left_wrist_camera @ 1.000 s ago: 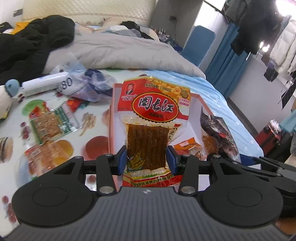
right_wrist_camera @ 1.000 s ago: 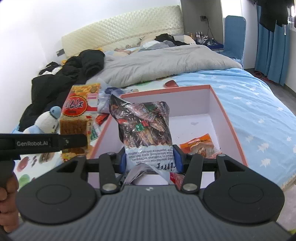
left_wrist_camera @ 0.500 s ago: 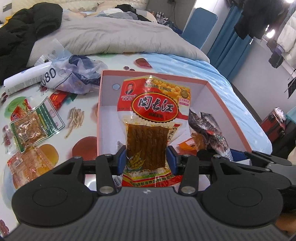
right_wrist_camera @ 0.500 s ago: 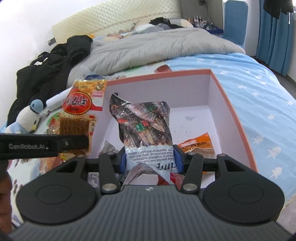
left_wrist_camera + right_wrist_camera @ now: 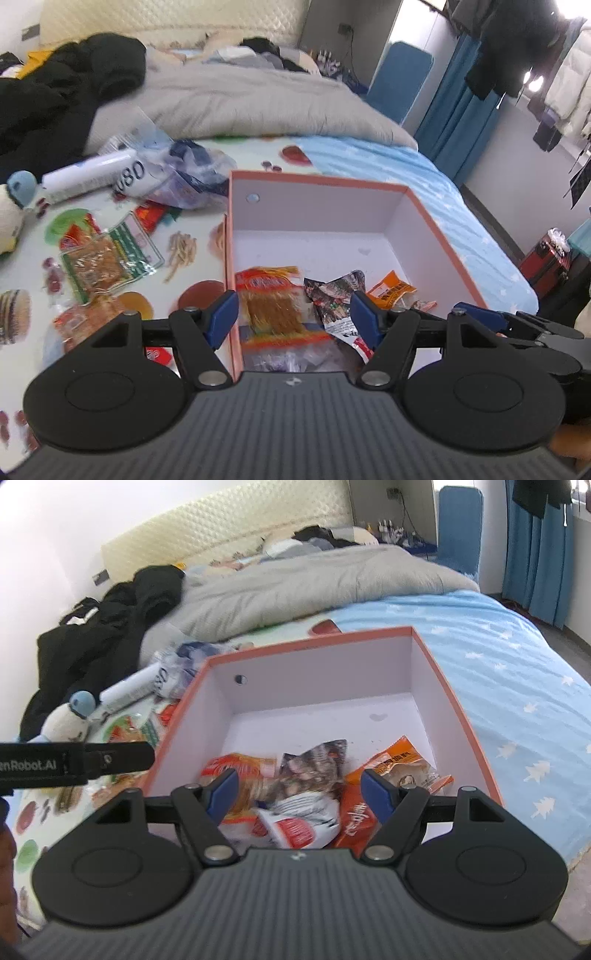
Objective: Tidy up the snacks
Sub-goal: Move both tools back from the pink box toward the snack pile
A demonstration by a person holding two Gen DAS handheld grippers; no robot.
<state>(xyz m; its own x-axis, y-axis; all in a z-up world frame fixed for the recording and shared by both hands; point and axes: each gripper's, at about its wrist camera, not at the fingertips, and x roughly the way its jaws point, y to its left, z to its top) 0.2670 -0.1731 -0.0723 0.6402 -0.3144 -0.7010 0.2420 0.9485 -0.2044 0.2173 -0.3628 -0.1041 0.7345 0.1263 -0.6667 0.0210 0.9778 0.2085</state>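
Both grippers hover over the near end of an orange-rimmed box [image 5: 417,206], fingers spread wide and empty. The left gripper [image 5: 293,315] straddles the box's left wall; the right gripper [image 5: 299,794] sits squarely above the snacks. A second ago each was clamped on a packet; both packets now lie in the box: the red tofu-strip packet [image 5: 271,304] at left, the dark patterned packet [image 5: 312,766] beside it, an orange packet [image 5: 397,762] at right. Farther left, a green-edged packet [image 5: 105,258] remains on the printed cloth [image 5: 110,206].
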